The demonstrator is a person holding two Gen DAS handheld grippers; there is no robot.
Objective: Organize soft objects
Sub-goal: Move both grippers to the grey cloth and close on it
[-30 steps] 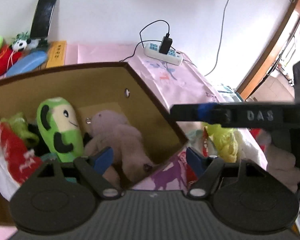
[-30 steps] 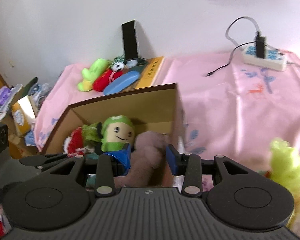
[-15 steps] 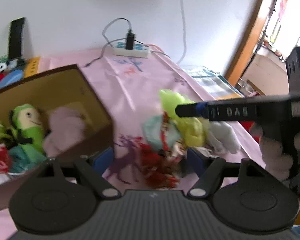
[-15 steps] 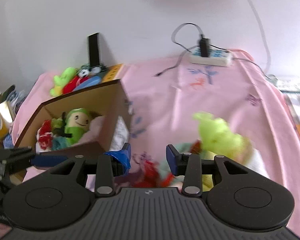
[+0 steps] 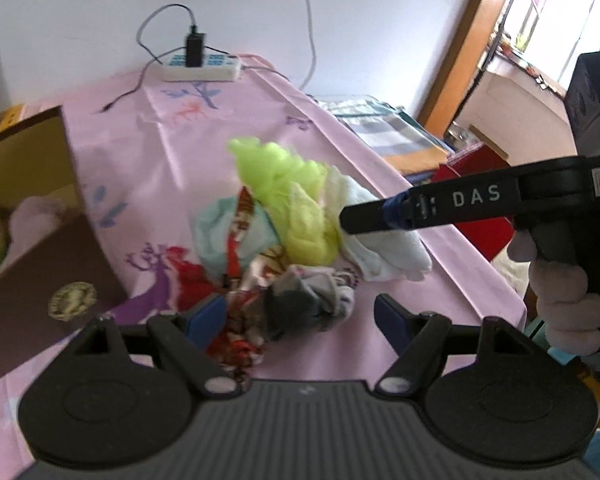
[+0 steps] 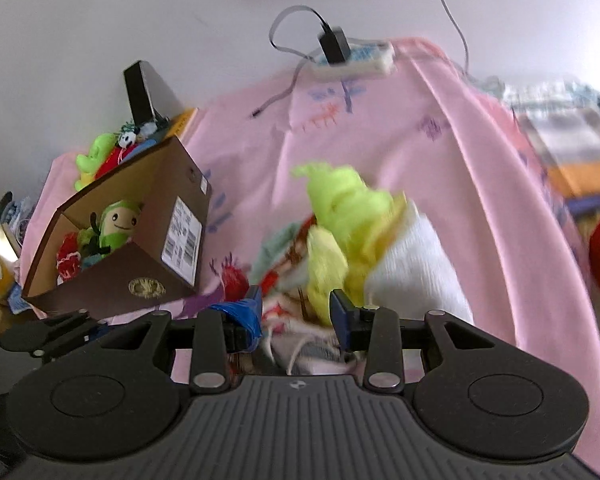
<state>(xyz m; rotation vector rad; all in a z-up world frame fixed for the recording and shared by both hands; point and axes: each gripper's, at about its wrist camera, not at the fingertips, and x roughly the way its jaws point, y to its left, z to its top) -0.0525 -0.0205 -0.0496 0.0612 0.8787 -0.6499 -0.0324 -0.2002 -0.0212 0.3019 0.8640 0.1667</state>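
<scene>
left gripper (image 5: 298,316): spread wide, holding nothing, low over the near edge of the pile
right gripper (image 6: 296,312): fingers a moderate gap apart, nothing clamped, cloth showing between the tips; in the left view it comes in side-on from the right, tip at the white towel
pile of soft cloths (image 5: 300,240): heaped on the pink desk cloth (image 5: 172,168), right of the box and apart from it; neon green fabric (image 5: 288,196) on top, white towel (image 5: 384,248) on the right, pale teal piece (image 5: 216,236), red patterned cloth and grey piece at the front
cardboard box (image 6: 148,248): open, left of the pile on the desk; green plush (image 6: 118,224) and red toy inside
left view only: the person's hand (image 5: 560,288) on the right handle, doorway and window at right, pinkish plush in the box corner
right view only: barcode label (image 6: 182,236) on the box side, toys behind the box by the wall
power strip (image 6: 352,58): far edge of the desk, black plug in it
</scene>
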